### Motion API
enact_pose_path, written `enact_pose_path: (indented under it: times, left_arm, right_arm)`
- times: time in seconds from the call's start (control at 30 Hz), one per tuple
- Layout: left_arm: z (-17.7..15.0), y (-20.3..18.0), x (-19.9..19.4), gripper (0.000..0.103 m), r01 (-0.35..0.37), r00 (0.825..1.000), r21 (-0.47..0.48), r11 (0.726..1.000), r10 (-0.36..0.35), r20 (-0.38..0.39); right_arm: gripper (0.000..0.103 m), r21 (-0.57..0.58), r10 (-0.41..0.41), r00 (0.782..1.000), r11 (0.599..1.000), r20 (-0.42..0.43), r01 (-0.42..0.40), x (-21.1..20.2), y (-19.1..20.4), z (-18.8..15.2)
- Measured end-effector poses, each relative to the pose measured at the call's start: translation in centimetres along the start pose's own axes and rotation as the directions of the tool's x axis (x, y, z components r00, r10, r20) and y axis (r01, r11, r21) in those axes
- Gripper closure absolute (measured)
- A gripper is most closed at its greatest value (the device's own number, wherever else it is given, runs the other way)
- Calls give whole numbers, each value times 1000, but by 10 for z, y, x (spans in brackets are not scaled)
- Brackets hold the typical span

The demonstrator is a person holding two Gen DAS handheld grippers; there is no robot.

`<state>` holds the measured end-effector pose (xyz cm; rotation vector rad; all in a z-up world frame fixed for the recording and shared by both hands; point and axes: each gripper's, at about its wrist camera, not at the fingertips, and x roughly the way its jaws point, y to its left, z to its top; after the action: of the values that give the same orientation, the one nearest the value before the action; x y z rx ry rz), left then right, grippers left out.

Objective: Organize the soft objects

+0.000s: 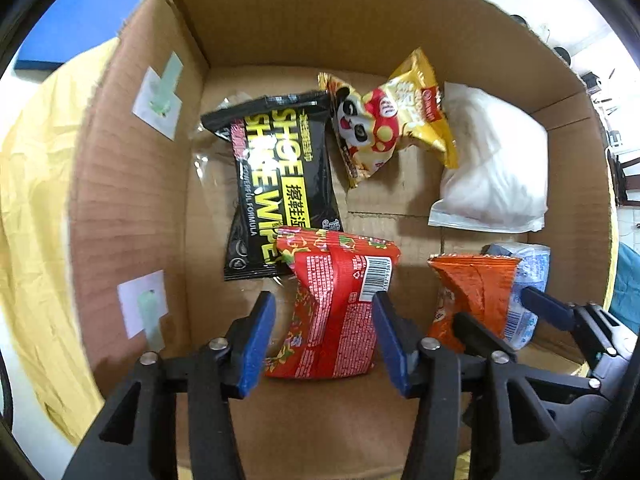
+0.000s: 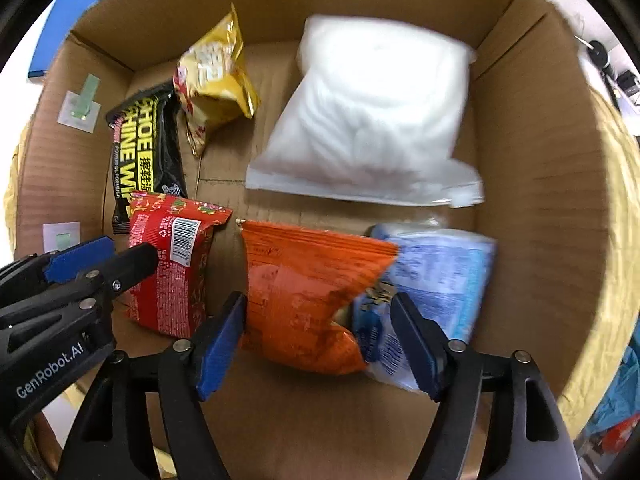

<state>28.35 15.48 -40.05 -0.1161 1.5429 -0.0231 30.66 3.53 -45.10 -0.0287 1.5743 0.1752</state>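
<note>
Both grippers point down into a cardboard box (image 1: 132, 200). My left gripper (image 1: 324, 308) is open, its blue pads either side of a red snack packet (image 1: 336, 320) that lies on the box floor; a gap shows beside the left pad. My right gripper (image 2: 320, 300) is open around an orange snack packet (image 2: 304, 288), which overlaps a blue-and-white soft pack (image 2: 444, 276). Its right finger hangs over that pack. The two grippers stand side by side, left gripper (image 2: 116, 254) just left of the orange packet.
Further back in the box lie a black shoe-wipes pack (image 1: 276, 184), a yellow panda snack bag (image 1: 384, 120) and a white plastic bag (image 2: 376, 120). The box walls rise on all sides. A yellow cloth (image 1: 36, 200) lies under the box.
</note>
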Motion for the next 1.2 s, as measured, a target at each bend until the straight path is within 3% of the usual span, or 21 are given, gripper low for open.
enact_pose_path:
  times: [0.07, 0.2, 0.23, 0.27, 0.43, 0.67, 0.83, 1.2]
  left_arm:
    - [0, 0, -9, 48, -3, 1000, 1, 1000, 3, 20]
    - [-7, -9, -28, 36, -14, 998, -5, 1000, 15, 69]
    - [-9, -11, -32, 29, -21, 996, -8, 1000, 21, 83]
    - [-11, -13, -37, 22, -24, 995, -11, 1000, 25, 96]
    - [-15, -14, -54, 5, -45, 990, -24, 999, 47, 130]
    - [-31, -2, -97, 3, -43, 982, -37, 998, 49, 180]
    - [-58, -7, -152, 3, -54, 959, -33, 998, 61, 277]
    - [-121, -19, -263, 3, -23, 905, -27, 999, 33, 424]
  right_arm:
    - [22, -2, -5, 1000, 1000, 20, 5, -8, -3, -3]
    - [4, 6, -42, 997, 999, 67, 42, -24, -10, -6]
    - [2, 14, -49, 996, 999, 73, 49, -27, -11, -4]
    - [0, 22, -49, 996, 999, 75, 48, -30, -14, -4]
    - [0, 34, -63, 993, 998, 96, 60, -55, -19, -1]
    - [0, 20, -70, 986, 998, 151, 67, -103, -19, -23]
    - [0, 17, -46, 976, 999, 214, 44, -158, -24, -53]
    - [0, 0, -32, 911, 999, 411, 35, -308, -35, -139]
